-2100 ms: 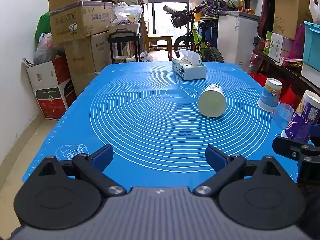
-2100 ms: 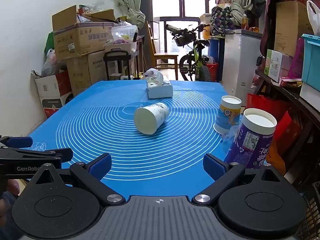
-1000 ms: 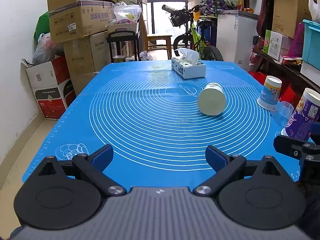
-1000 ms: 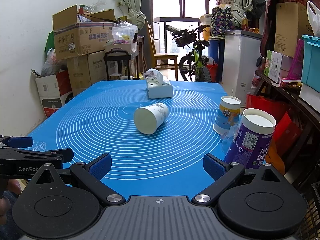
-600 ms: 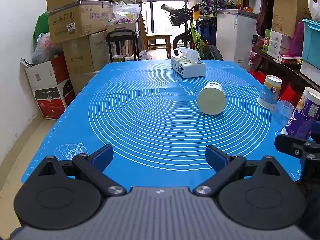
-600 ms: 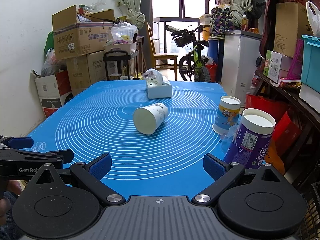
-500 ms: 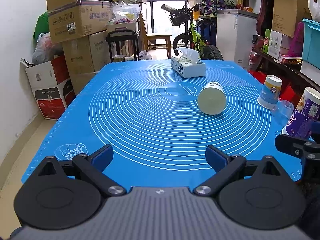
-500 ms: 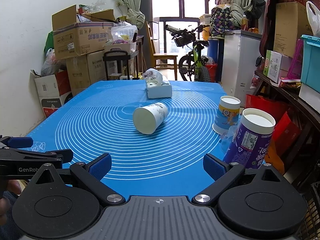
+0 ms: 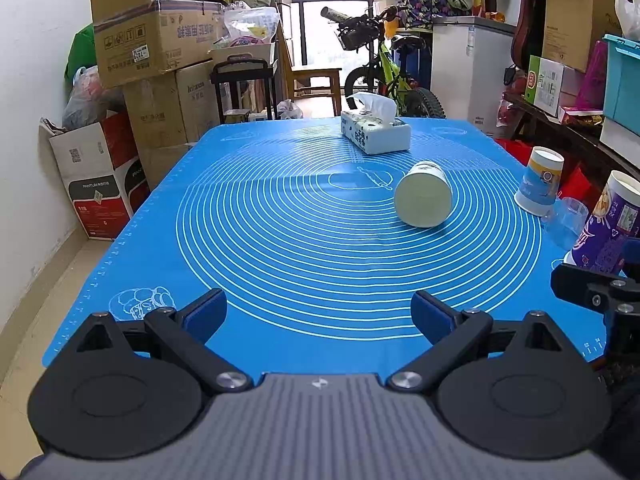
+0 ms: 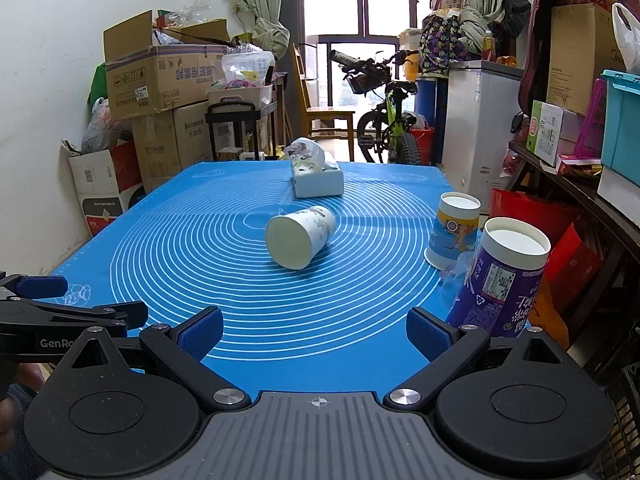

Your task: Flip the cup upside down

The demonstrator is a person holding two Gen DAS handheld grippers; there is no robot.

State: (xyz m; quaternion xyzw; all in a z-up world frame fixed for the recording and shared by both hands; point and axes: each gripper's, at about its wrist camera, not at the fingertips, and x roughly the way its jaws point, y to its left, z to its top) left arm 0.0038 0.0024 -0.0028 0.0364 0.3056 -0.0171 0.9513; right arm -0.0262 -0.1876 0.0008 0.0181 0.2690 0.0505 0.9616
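Note:
A white paper cup (image 9: 423,199) lies on its side near the middle of the blue mat (image 9: 280,240), its flat bottom facing me; it also shows in the right wrist view (image 10: 299,237). My left gripper (image 9: 319,316) is open and empty over the mat's near edge, well short of the cup. My right gripper (image 10: 314,333) is open and empty at the near right edge. The left gripper's fingers (image 10: 40,286) show at the right wrist view's left edge.
A tissue box (image 9: 376,134) stands behind the cup. At the mat's right edge stand a blue-and-yellow cup (image 10: 454,230), a small clear cup (image 9: 566,222) and a tall purple cup (image 10: 502,280), all upside down. Boxes, a bicycle and shelves surround the table.
Almost nothing has changed. Both grippers stay open near the mat's front edge with only a slight drift of view; the cup has not moved.

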